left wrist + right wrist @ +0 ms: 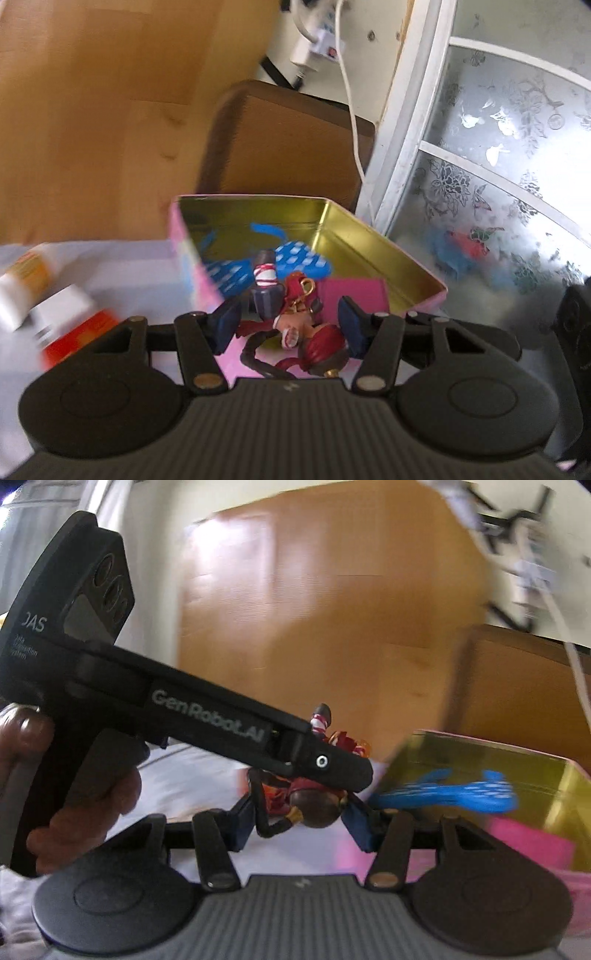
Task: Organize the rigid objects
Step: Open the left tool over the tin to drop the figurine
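Figurine [295, 325] transfer toward the tin [388, 254]. We see the left hand-held gripper [290, 323] clamped on the red-haired figurine at the tin's near edge, above its open mouth; the right hand-held gripper [295, 818] grips the same toy by its head. Blue pieces [301, 260] and a pink card [354, 295] already lie inside the tin. We judge the next move: carry the figurine over the tin's floor, lower, release both grips.

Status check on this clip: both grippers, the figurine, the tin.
Left gripper and right gripper both clamped on figurine. Figurine above open tin edge. Nothing blocking.
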`<action>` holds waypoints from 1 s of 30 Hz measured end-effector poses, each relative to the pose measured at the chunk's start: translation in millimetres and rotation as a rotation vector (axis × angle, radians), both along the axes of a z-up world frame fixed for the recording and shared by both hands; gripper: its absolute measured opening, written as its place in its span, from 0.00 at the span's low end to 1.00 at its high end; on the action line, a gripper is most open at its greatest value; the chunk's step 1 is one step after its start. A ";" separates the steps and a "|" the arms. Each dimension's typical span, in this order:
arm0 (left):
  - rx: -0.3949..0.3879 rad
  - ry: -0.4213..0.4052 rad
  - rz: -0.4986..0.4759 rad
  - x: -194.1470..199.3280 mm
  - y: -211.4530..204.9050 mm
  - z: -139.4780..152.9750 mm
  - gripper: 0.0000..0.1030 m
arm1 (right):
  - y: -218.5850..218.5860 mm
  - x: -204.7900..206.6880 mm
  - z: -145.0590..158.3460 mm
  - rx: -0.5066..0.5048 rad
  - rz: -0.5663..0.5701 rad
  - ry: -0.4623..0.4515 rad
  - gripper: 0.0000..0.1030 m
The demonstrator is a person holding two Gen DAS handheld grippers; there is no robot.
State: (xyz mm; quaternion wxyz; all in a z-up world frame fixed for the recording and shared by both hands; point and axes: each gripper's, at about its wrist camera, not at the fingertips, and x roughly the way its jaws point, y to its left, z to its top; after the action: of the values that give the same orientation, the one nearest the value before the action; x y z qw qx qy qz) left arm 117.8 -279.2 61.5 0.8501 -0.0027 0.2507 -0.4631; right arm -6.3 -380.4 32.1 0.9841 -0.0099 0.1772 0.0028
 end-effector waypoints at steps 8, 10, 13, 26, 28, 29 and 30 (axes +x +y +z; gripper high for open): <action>0.037 0.045 0.018 31.3 -68.3 -15.5 0.64 | -71.8 22.6 -22.2 0.105 -0.158 -0.001 0.51; 0.050 0.020 0.027 29.2 -73.0 -18.1 0.67 | -72.5 27.7 -29.2 0.016 -0.242 0.008 0.60; 0.040 -0.008 0.047 22.1 -65.5 -15.5 0.67 | -76.4 19.4 -29.0 -0.011 -0.281 -0.037 0.60; 0.119 -0.054 0.462 -22.5 186.6 -22.4 0.69 | -74.6 -16.7 -1.6 0.167 -0.302 -0.278 0.57; 0.147 -0.035 0.525 -27.0 217.1 -37.3 0.69 | -46.6 -17.6 5.5 0.186 -0.180 -0.274 0.57; 0.152 -0.021 0.550 -28.8 228.6 -44.7 0.69 | -28.1 -16.8 7.4 0.186 -0.120 -0.259 0.57; 0.150 -0.002 0.572 -29.9 239.0 -53.3 0.69 | -11.1 -13.6 7.5 0.186 -0.072 -0.238 0.57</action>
State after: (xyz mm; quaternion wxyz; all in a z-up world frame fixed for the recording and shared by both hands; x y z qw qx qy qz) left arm 87.9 -40.1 8.2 0.9441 -0.0099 0.2725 -0.1850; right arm -20.0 -391.5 39.6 0.9943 0.0874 0.0587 -0.0171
